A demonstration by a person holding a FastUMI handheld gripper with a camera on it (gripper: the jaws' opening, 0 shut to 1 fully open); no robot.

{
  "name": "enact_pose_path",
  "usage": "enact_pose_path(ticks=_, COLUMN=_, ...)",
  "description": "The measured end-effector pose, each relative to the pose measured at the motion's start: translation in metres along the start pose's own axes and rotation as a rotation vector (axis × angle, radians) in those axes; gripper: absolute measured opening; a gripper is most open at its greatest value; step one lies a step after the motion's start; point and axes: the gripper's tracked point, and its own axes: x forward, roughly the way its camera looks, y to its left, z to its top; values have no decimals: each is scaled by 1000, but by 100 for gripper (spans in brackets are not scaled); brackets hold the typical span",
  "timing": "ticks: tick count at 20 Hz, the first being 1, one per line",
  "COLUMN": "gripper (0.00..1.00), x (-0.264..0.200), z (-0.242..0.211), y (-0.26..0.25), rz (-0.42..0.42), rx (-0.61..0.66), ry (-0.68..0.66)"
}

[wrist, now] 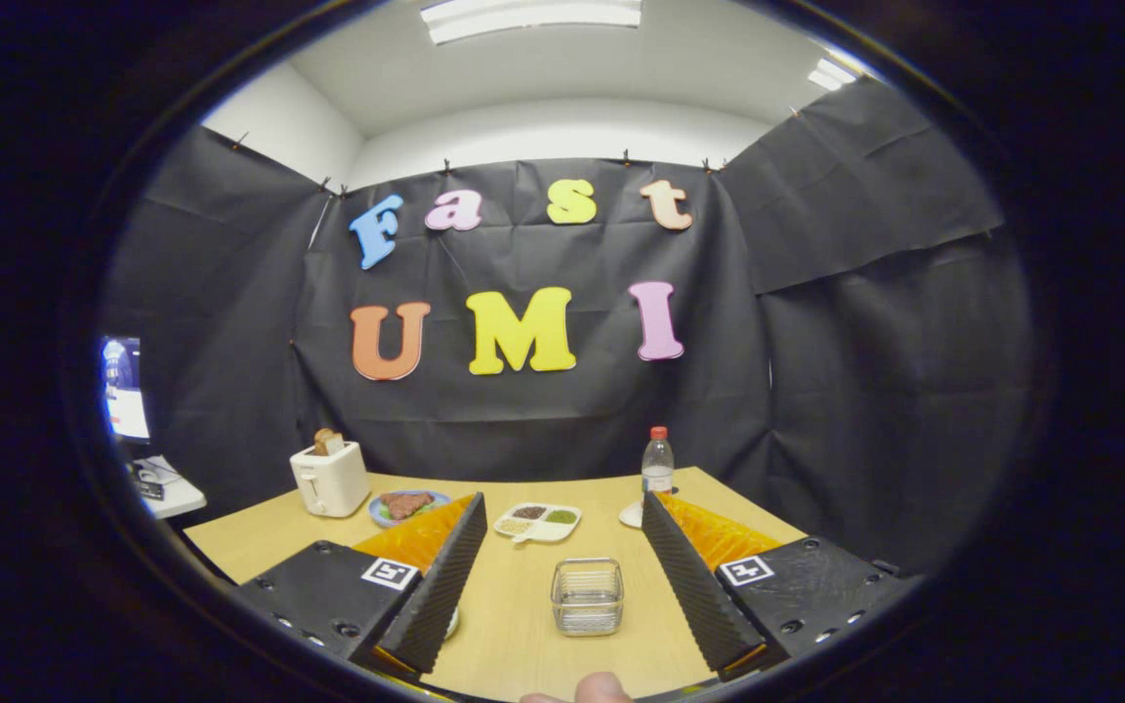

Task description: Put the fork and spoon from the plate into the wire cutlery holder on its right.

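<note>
Gripper (562,586): jaws stood wide apart, holding nothing.
Wire cutlery holder (587,596): lay between them on the worktop (509,635).
Advice: first find the plate's cutlery beside the holder.

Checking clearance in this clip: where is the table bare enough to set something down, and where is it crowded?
Bare wood surrounds the wire cutlery holder between the open gripper fingers. The far edge is crowded: toaster, blue plate, divided dish, bottle.

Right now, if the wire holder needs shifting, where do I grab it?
Probably its near rim, from above: the wire holder stands upright, open-topped, so one finger goes inside, one outside. The gripper is open, holder between its fingers.
</note>
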Motion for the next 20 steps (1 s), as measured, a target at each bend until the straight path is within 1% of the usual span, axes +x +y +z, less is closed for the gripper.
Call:
enact_pose_path(ticks=2, gripper=96, x=-3, z=2, y=15, rz=15, rx=2, ry=0)
enact_pose_path(ticks=5, gripper=96, x=-1, z=-3, y=43, rz=58, rx=-14, ry=17)
enact_pose_path(ticks=8, gripper=96, x=3, z=-15, y=77, rz=119, rx=-46, ry=64)
enact_pose_path(ticks=10, gripper=95, x=6, z=-21, y=94, rz=144, rx=-49, ry=98)
enact_pose_path(ticks=12, gripper=95, x=10, z=-38, y=110, rz=166, rx=-29, ry=172)
enact_pose_path(ticks=16, gripper=96, x=15, z=-72, y=135, rz=172, rx=-6, ry=292)
enact_pose_path(ticks=20, gripper=96, x=20, z=-110, y=157, rz=197, rx=-21, ry=461)
